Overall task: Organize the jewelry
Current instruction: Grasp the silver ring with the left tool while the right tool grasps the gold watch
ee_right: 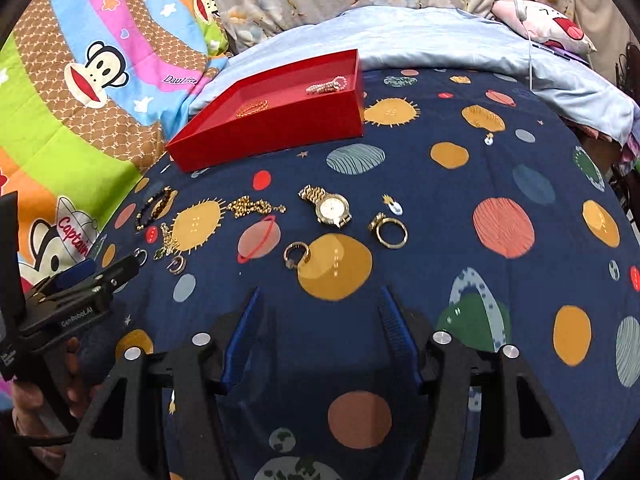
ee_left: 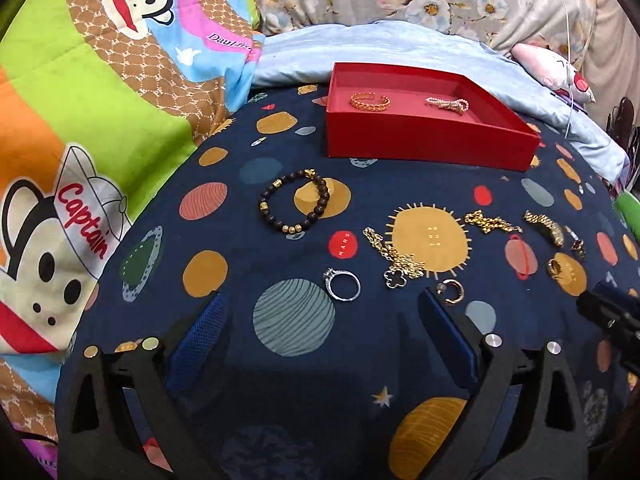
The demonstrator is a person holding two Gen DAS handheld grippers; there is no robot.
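Meanwhile both grippers' jaws gape empty above scattered jewelry; red tray (ee_left: 428, 142) holds two bracelets (gold, pearl)

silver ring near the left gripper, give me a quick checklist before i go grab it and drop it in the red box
1. Left gripper open and empty: ok.
2. Silver ring lies alone on the cloth, just ahead between the fingers: ok.
3. Nearest neighbours, the clover chain and the small hoop earring, sit apart from the ring: ok.
4. Red box open, with bare floor beside the gold bangle and the pearl bracelet: ok.
5. Right gripper open, off to the side of the path: ok.
6. Ring flat enough to pinch off soft cloth: cannot tell.
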